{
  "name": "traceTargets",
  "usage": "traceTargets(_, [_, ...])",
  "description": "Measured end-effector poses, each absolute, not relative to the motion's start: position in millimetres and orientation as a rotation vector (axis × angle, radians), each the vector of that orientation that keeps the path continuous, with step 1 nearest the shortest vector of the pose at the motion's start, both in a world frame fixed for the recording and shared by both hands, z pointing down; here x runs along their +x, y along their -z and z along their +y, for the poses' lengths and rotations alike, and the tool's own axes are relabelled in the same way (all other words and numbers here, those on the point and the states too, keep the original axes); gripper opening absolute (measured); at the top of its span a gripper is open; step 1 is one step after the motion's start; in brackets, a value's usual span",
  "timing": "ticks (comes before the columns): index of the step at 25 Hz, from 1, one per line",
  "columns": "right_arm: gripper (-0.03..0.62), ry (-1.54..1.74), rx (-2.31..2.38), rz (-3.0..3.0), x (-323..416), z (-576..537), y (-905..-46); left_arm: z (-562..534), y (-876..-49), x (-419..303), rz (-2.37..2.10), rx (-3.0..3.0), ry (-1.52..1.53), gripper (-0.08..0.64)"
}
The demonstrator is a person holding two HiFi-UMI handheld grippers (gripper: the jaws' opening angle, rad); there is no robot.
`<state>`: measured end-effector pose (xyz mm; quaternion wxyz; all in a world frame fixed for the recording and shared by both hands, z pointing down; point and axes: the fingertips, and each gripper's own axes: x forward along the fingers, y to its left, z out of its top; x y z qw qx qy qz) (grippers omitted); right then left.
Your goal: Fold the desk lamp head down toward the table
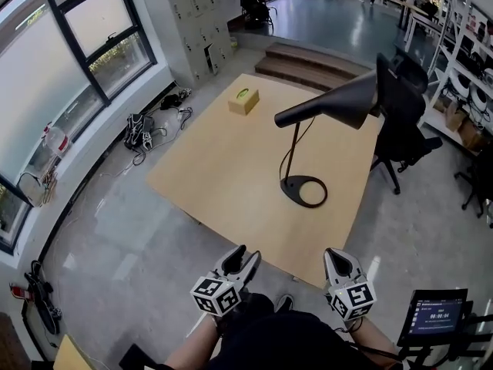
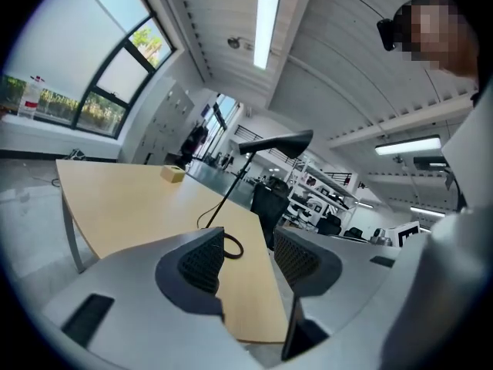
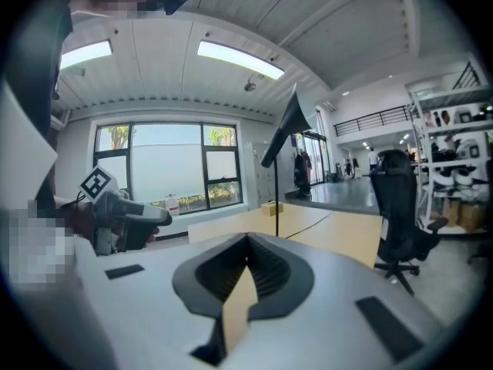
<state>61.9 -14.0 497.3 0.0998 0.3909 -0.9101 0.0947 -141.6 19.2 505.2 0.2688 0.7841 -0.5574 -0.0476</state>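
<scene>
At far left in the head view, tall windows [image 1: 69, 60], and below them a tangle of cables [image 1: 154, 129] on the grey floor.

Next along, low in the frame, the left gripper [image 1: 241, 259], held short of the near edge of the table [image 1: 223, 176] and touching nothing. Same left gripper [image 2: 248, 257] in its own view: jaws clearly apart, with only air between them and the tabletop and the lamp's base seen through the gap.

Near the table's far left corner, a small yellow box [image 1: 243, 100], perhaps a tissue box, too small to be sure.

Right of centre on the table, the desk lamp [image 1: 308, 129], all black. Ring base [image 1: 304, 191] flat on the wood, thin stem [image 1: 296, 149] upright, a cord looping beside it. Up top, the cone-shaped head [image 1: 331, 102], raised well clear of the table, narrow end at the stem and wide end toward the right. Not folded down.

Further right, the right gripper [image 1: 337, 257], likewise short of the table edge and well apart from the lamp. In its own view [image 3: 248, 241], jaws closed tip to tip, just a thin wedge of gap behind the tips, gripping nothing.

Beside the table's right edge, a black office chair [image 1: 400, 122]. At bottom right, a small lit screen [image 1: 435, 314] on a stand.
</scene>
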Motion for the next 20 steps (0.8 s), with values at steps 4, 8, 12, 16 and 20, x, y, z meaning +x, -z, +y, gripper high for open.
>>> traceTargets(4, [0.003,-0.18,1.224,-2.704,66.3,-42.5,-473.5,-16.1,-486.7,-155.5,-1.486,2.141,0.199,0.21])
traceTargets(8, [0.003,-0.133,1.348,-2.678,74.8,-76.6,-451.4,-64.2,-461.5,-163.1,-1.443,2.227,0.211,0.21])
traceTargets(12, [0.003,-0.078,1.495,-2.63,86.6,-104.7,-425.7,-114.1,-436.6,-163.8,-1.371,2.327,0.231,0.21])
traceTargets(16, [0.003,-0.017,1.628,-2.593,96.2,-136.9,-404.1,-155.6,-426.7,-173.3,-1.323,2.373,0.28,0.21])
traceTargets(20, [0.003,0.017,1.763,-2.581,113.5,-156.1,-365.6,-182.2,-410.8,-169.7,-1.267,2.424,0.294,0.21])
